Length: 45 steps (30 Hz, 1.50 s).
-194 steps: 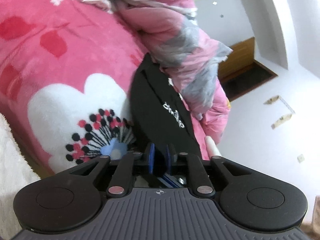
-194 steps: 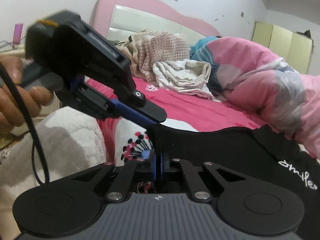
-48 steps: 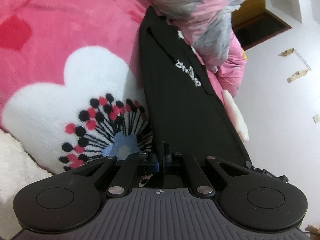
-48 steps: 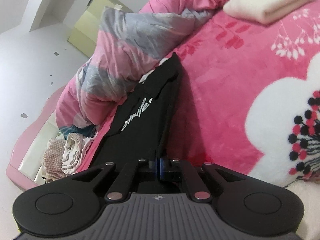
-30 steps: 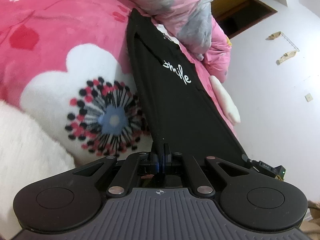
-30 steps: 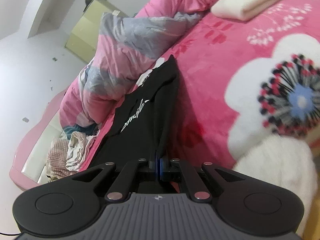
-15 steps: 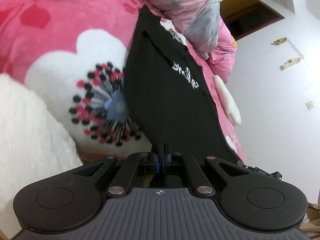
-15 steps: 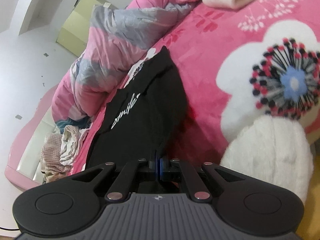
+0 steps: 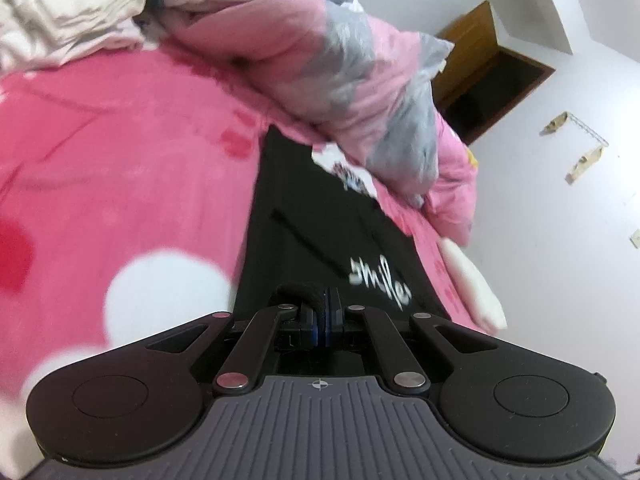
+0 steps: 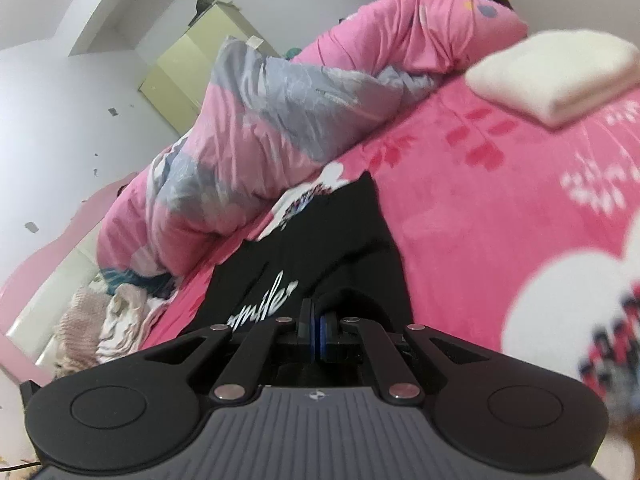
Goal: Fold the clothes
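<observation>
A black garment [image 9: 316, 220] with white "smile" lettering stretches away from me over the pink floral blanket [image 9: 120, 184]. My left gripper [image 9: 326, 304] is shut on its near edge, and a fold of black cloth bunches over the left finger. In the right wrist view the same black garment [image 10: 320, 248] runs forward over the pink floral blanket [image 10: 500, 208], and my right gripper [image 10: 318, 320] is shut on another part of the near edge. The garment's far end lies flat by the quilt.
A pink and grey quilt [image 9: 340, 64] [image 10: 260, 128] is heaped just beyond the garment. A folded cream towel [image 10: 560, 76] lies on the bed. Crumpled light clothes [image 9: 60, 20] [image 10: 104, 316] are piled near the headboard. A wardrobe [image 10: 200, 52] and a doorway [image 9: 492, 76] stand farther off.
Both grippers have carried the held edge of the black garment forward over the bed, toward the quilt. The white fluffy item and the flower print have slid out of the near view.
</observation>
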{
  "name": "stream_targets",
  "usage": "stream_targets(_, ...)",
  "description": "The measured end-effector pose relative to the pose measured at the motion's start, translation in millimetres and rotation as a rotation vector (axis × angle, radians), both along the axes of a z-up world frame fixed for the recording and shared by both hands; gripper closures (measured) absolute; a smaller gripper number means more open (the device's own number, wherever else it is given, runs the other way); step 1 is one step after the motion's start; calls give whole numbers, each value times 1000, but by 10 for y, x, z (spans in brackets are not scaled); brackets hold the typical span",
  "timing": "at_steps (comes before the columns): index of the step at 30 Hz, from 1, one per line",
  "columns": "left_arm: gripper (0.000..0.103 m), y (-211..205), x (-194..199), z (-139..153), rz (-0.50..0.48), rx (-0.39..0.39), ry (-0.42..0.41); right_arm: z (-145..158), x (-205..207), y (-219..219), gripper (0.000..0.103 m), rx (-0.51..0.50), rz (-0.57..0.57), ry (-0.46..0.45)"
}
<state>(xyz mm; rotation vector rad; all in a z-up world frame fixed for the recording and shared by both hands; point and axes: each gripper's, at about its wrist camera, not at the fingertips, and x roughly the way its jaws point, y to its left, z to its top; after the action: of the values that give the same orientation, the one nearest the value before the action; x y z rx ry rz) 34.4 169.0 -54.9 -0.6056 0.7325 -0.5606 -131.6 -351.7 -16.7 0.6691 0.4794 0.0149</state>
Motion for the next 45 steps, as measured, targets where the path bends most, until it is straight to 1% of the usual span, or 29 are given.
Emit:
stream_targets(3,102,-119,238,-59,23,21,-15,-66,280,-67,101,-12,-17,2)
stream_targets(10,102,-227,626,-177,56,33,-13,-282,788,-281,101,26,-41,11)
stream_targets(15,102,-289,846,-179,60,42,-17,-303,1005,-369,101,31,-38,-8)
stream_targets(21,102,-387,1078,-274,50,69,2,-488,1172,-494,101,74,-50,17)
stream_targets(26,100,-417,1180,-382,37,87,31,-614,1267,-586,101,109,-53,35)
stream_targets(28,99,-393,1212,-459,39,77,63,-711,1323,-640,99,144,-48,64)
stream_targets(30,97,-326,1231,-526,48,26,101,-822,1360,-716,98,205,-43,90)
stream_targets(31,95,-284,1232,-548,55,-9,119,-849,1345,-753,98,245,-48,88)
stream_targets(33,86,-195,1233,-565,64,-79,160,-876,1298,-815,89,311,-64,85)
stream_targets(35,68,-110,1208,-533,77,-131,176,-859,1216,-850,70,355,-77,72)
stream_targets(37,63,-51,1150,-444,95,-140,162,-824,1105,-863,63,389,-96,68)
stream_targets(40,58,36,1028,-281,126,-131,122,-793,892,-891,60,444,-174,96)
stream_targets(42,57,105,924,-168,143,-133,93,-791,713,-918,59,492,-227,83)
stream_targets(43,57,142,861,-105,147,-139,77,-787,628,-911,55,511,-239,66)
stream_targets(44,57,174,795,-44,150,-145,62,-782,543,-902,48,529,-250,49)
stream_targets(45,57,199,728,16,150,-149,49,-774,466,-883,45,546,-251,33)
